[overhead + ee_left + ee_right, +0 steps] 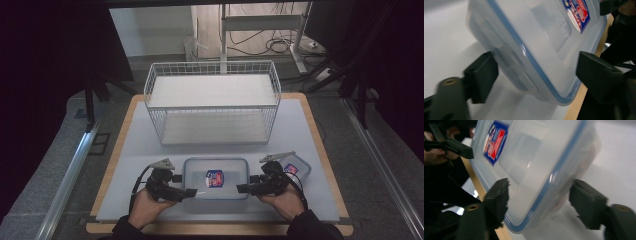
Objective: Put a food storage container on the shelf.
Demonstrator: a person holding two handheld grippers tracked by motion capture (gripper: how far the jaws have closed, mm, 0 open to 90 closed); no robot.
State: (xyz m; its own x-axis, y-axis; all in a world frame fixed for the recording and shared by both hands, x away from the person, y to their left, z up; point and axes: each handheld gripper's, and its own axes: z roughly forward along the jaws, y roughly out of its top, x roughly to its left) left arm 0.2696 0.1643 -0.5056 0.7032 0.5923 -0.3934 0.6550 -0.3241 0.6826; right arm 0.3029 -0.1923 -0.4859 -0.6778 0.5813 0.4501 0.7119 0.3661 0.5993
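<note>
Box (216,177) sits flat on the surface (150,150), near the front edge, between both hands. It's clear plastic with a blue-rimmed lid and a red/blue label on top.

Left hand-held gripper (189,192) is at the box's left front corner. In the left gripper view the box (536,45) end sits between the two black jaws: the left jaw is right at the box wall, the right jaw stands close beside the lid rim. Frame is blurred, so I can't confirm contact on either pad. The jaws are partly open, not clamped as far as I can see.

Right hand-held gripper (242,189) is at the box's right front corner. In the right gripper view the box (536,170) corner is between the jaws, with a visible gap on the right jaw side; the left jaw is just at the lid edge. It's partly open too, no firm grip visible. The left hand-held gripper (461,148) shows far off at the other end, near the label.

A smaller box (295,167) of the same type lies just right of the right hand, close to the big one but apart from it.

A white wire basket (212,100) stands on its side behind the box, well apart, its opening facing the person.

A wooden edge (320,135) borders the grey mat.
</note>
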